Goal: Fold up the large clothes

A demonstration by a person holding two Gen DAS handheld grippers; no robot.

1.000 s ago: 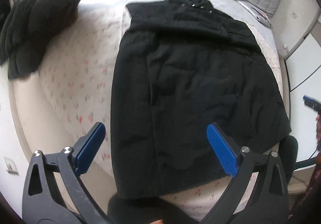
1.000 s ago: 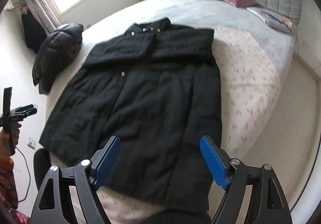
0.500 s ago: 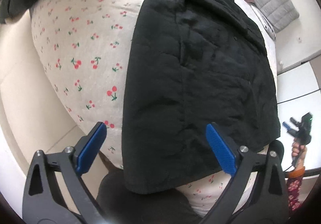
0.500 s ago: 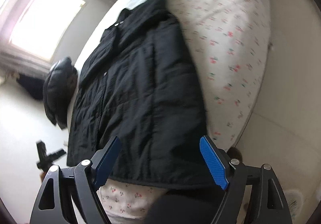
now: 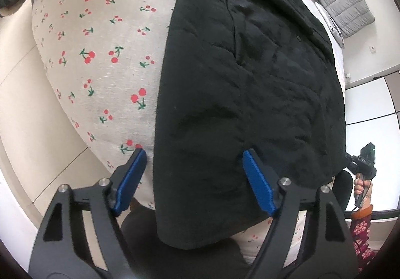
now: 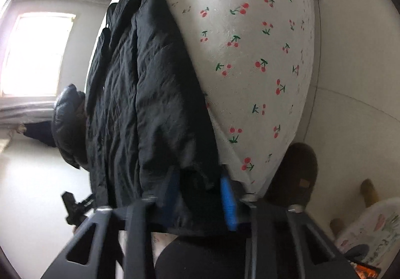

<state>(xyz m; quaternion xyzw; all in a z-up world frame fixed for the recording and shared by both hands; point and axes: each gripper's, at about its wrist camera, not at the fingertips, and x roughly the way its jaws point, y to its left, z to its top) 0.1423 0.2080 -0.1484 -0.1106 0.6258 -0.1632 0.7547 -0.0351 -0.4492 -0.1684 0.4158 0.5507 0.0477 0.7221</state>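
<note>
left wrist view: the black coat (image 5: 250,94) lay flat on the cherry-print bedcover (image 5: 100,54), hem toward me and overhanging the bed's near edge. i had the left gripper (image 5: 193,179) pointed steeply down over the hem's left corner, jaws spread but closing, with the coat's side edge between the blue pads. neither pad was pressing cloth yet. placed there, i judged, to take one hem corner so the coat could be lifted evenly. at the far right edge the hand (image 5: 362,186) with the other tool sat by the opposite corner.

right wrist view: frame rolled and blurred. the right gripper (image 6: 200,191) was nearly pressed together and closing, pinching a bunched bit of the coat (image 6: 140,94) at the hem where it met the bedcover (image 6: 250,29). a second dark jacket (image 6: 67,124) sat further off, untouched. both corners held would let the hem go toward the collar, i reckoned.
</note>
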